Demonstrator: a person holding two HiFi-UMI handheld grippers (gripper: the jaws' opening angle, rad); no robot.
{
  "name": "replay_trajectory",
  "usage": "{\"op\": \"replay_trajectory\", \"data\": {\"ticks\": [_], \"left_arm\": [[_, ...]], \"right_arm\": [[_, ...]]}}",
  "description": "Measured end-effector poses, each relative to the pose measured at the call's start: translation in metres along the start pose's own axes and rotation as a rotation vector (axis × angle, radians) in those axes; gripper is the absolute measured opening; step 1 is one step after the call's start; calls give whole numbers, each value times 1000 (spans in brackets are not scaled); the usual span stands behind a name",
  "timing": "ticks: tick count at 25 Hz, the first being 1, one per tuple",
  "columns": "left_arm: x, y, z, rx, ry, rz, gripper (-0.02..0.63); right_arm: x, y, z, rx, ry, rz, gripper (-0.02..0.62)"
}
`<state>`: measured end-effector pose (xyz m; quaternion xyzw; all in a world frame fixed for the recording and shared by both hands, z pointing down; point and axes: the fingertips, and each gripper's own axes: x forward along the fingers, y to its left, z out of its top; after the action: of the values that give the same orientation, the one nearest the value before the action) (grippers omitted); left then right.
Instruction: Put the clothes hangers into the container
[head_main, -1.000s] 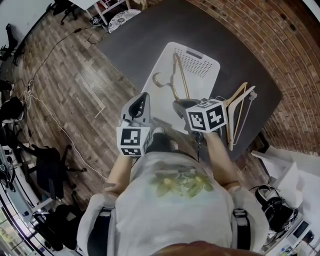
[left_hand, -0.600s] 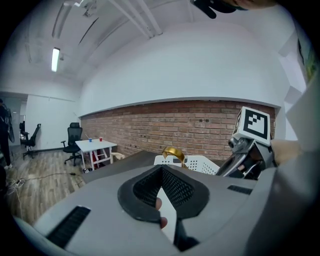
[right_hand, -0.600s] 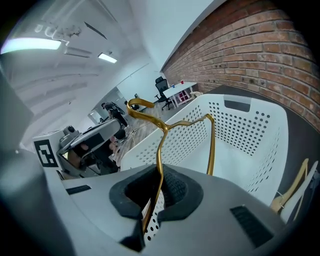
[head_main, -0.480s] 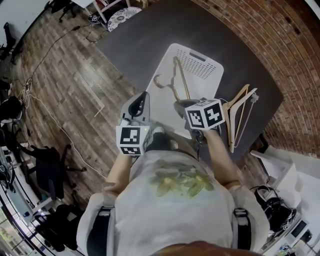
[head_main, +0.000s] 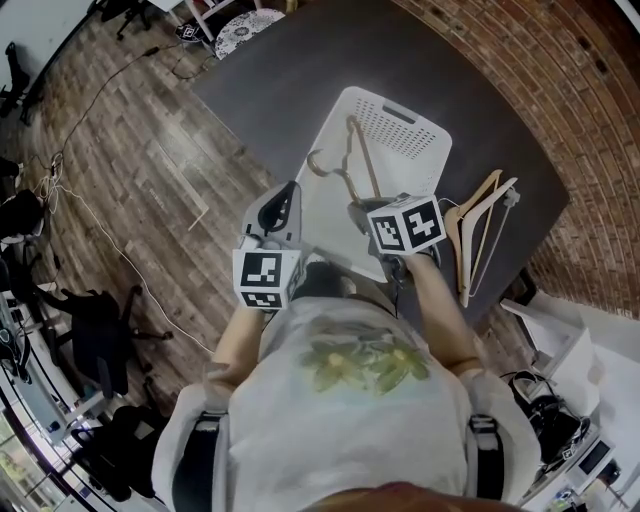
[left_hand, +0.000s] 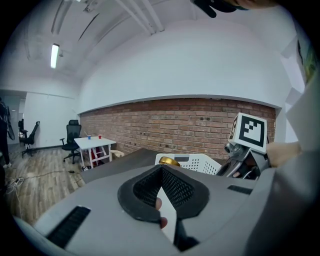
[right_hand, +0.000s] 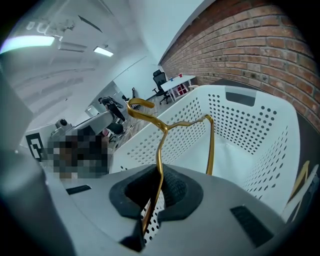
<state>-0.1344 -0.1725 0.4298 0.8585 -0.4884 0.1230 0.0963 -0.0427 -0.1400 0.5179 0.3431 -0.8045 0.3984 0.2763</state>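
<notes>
Between the jaws the hanger (right_hand: 157, 150) is glossy gold metal; beyond them the basket (right_hand: 250, 125) is smooth, perforated white plastic.

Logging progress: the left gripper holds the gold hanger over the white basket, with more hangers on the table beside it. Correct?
No: the right gripper is the one shut on the gold hanger, as the right gripper view shows. The rest stands: it is over the white basket, with more hangers on the table beside it.

gold hanger (right_hand: 159, 160) partly hidden behind right hand-held gripper (right_hand: 156, 186), wooden hangers (right_hand: 303, 179) cropped at edge
</notes>
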Motion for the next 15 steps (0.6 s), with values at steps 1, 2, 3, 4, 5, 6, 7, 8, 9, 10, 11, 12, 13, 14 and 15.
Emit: {"op": "replay_trajectory", "data": {"ticks": [1,2,3,4,5,6,7,8,9,10,11,12,13,14,15], "left_arm": [[1,1,0,-1,0,0,28],[2,1,0,-1,-2,-2,28],[3,1,1,-2,-4,-5,28],[4,0,1,-2,-5,-9,28],[5,0,2,-2,-5,-13,28],[6,-1,3,-1,-4,-16,28],[7,-2,3,0,-2,-17,28],[8,-2,3,2,-1,-18,28],[8,-2,2,4,0,-18,28],[8,-1,2,4,1,-17,28],[8,0,2,3,2,-17,28],[8,1,1,1,4,-16,28],[9,2,-1,-1,7,-14,28],[9,3,-1,-2,9,-12,28],[9,3,-1,-2,10,-12,28]], "right_arm": [[2,0,0,-1,6,2,34],[4,-1,0,-2,12,4,34],[5,-1,0,-1,18,6,34],[7,-2,1,-1,22,7,34],[8,-4,1,0,28,7,34],[9,-5,0,0,33,7,34],[10,-6,0,2,40,7,34],[12,-7,-1,3,46,7,34],[14,-8,-1,3,51,7,34],[16,-9,-1,2,57,8,34],[18,-9,-2,2,63,9,34],[21,-10,-2,3,68,10,34],[23,-11,-3,5,73,10,34],[24,-12,-4,9,78,10,34],[26,-14,-5,12,82,10,34]]}}
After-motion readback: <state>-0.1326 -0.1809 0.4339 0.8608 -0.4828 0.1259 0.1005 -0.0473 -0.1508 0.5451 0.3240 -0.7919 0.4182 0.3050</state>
